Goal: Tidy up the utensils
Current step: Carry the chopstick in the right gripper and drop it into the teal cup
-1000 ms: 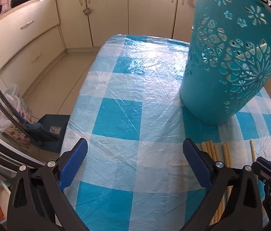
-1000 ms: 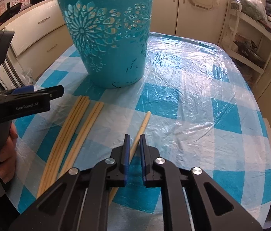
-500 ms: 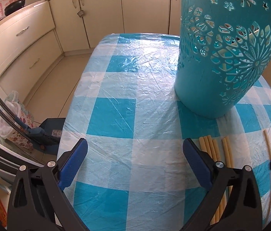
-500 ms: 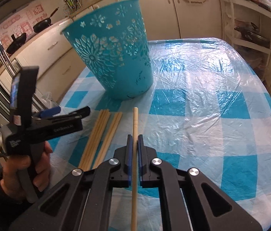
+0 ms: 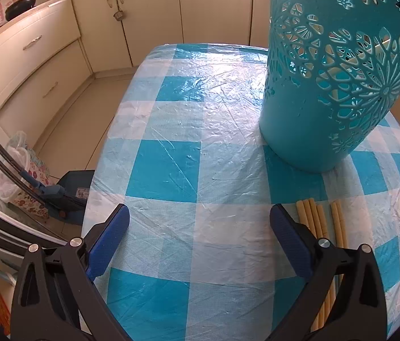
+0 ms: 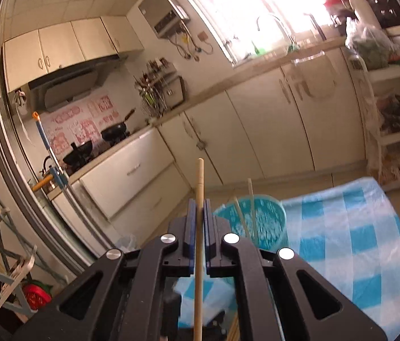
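Note:
My right gripper [image 6: 199, 207] is shut on a single wooden chopstick [image 6: 199, 182], held high above the table with its tip pointing up. Below and beyond it stands the teal cut-out basket [image 6: 259, 221] with two chopsticks [image 6: 250, 196] leaning inside. In the left wrist view the same basket [image 5: 330, 85] stands at the right on the blue checked tablecloth [image 5: 188, 147]. Several chopsticks [image 5: 317, 221] lie on the cloth in front of the basket, just right of my left gripper [image 5: 200, 218], which is open and empty low over the cloth.
Cream kitchen cabinets [image 5: 148, 17] run behind the table. The table's left edge [image 5: 97, 170] drops to the floor, where a bag and a dustpan [image 5: 58, 196] sit. A shelf rack [image 6: 395, 119] stands at the right of the right wrist view.
My right gripper has lifted the chopstick off the cloth and risen well above the basket, tilting upward. My left gripper has shifted slightly and stays open.

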